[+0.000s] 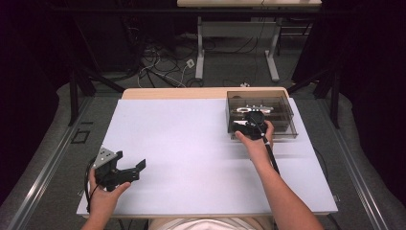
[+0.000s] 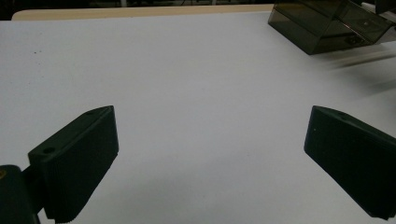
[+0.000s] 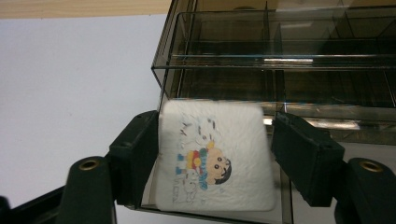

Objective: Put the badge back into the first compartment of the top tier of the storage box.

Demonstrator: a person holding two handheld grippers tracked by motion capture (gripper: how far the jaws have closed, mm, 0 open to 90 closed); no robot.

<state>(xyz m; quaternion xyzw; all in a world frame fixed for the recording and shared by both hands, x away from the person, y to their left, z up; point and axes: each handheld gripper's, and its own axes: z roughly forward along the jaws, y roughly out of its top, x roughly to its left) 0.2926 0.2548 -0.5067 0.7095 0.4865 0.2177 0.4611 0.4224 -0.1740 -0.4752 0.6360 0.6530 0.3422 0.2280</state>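
A lab-like recording space: white-topped table (image 1: 191, 143) within black curtains (image 1: 28, 57), loose floor cables (image 1: 158, 67), another desk (image 1: 239, 43) behind.

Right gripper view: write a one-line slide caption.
Right tool holds a cartoon-printed white packet before a smoky clear organiser box.

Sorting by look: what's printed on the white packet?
A cartoon child in red and yellow; right gripper view.

Counted on the white table (image 1: 191, 158): one smoky clear organiser box (image 1: 282, 108) with several divided compartments (exact number not readable). One white square packet (image 3: 215, 158) printed with a cartoon child. Two grippers, left gripper (image 1: 127, 167) and right gripper (image 1: 250, 125), each with two black jaws, so four in all. Two hands, left hand (image 1: 103, 199) and right hand (image 1: 256, 143). One further table (image 1: 249, 4) beyond, at the back.
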